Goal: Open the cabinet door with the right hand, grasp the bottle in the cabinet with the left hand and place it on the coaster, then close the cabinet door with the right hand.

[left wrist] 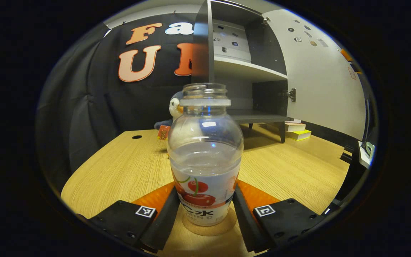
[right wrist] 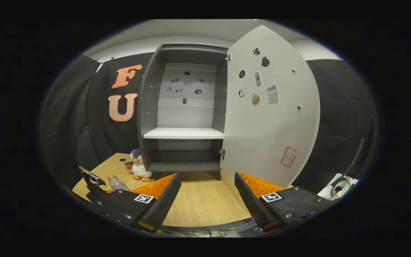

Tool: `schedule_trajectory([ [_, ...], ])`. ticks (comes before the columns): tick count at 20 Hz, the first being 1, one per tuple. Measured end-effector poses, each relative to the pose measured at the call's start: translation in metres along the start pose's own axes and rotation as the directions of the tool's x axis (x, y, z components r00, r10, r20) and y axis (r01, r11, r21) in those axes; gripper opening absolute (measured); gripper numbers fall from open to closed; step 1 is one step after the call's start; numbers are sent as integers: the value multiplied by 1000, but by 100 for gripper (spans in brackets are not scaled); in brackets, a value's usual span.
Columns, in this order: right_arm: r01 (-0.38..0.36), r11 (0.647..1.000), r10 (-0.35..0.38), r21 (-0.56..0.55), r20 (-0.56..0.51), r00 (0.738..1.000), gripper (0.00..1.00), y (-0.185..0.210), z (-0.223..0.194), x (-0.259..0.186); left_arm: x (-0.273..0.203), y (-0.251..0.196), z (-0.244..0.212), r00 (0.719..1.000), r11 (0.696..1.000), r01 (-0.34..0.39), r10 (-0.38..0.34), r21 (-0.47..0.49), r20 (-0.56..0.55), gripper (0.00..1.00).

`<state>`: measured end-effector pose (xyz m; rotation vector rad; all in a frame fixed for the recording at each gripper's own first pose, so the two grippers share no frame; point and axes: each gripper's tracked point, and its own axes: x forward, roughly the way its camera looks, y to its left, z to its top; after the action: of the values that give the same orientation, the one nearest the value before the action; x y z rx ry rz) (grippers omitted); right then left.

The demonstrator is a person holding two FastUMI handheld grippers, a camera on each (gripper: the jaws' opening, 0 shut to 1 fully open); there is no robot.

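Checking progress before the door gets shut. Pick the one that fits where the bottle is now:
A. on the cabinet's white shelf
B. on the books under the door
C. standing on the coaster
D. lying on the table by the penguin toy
C: in the left gripper view the bottle stands upright on the round coaster, between the left claw's fingers.

The clear plastic bottle (left wrist: 205,153) carries a white label with red cherries; its print is partly hidden and too small to read. Stickers on the white cabinet door (right wrist: 273,117) are illegible.
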<state>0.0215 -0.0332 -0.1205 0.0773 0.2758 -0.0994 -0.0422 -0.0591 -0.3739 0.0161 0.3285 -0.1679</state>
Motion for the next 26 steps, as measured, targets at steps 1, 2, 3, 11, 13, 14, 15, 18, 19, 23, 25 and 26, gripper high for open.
schedule_trajectory([
  [1,-3,1000,3,1,3,1000,93,0,2,-1,1,1,2,1000,1000,-3,3,-10,-2,86],
  [2,-6,1000,6,-4,7,1000,93,1,5,-1,0,1,3,1000,1000,-7,7,-22,1,86],
  [3,-3,1000,4,-15,9,1000,93,0,7,-3,1,1,6,1000,999,-9,9,-32,5,88],
  [11,-18,999,21,-50,52,998,93,3,24,-4,5,6,55,996,999,-37,38,-11,77,94],
  [13,-26,999,29,-40,77,997,94,3,35,-5,2,4,72,994,999,-38,40,-20,104,94],
  [14,-28,999,31,-37,90,995,93,2,40,-5,0,4,82,992,999,-38,41,-21,121,94],
  [15,-29,999,32,-32,104,994,93,1,45,-7,-2,2,92,990,999,-41,43,-18,137,94],
  [18,-28,999,30,-21,137,990,93,-6,56,-8,-7,-2,119,985,999,-39,38,1,170,94],
  [19,-26,1000,28,-17,146,989,93,-9,58,-9,-10,-2,128,983,999,-43,42,2,180,94],
  [23,-35,999,33,9,180,983,93,-22,74,-13,-26,-1,162,976,997,-71,74,-20,205,94],
  [25,-42,999,36,27,203,978,97,-29,84,-19,-38,3,180,972,994,-105,107,-21,211,94],
  [26,-43,999,36,32,213,976,93,-33,88,-22,-46,2,189,968,993,-118,119,-20,222,94],
])
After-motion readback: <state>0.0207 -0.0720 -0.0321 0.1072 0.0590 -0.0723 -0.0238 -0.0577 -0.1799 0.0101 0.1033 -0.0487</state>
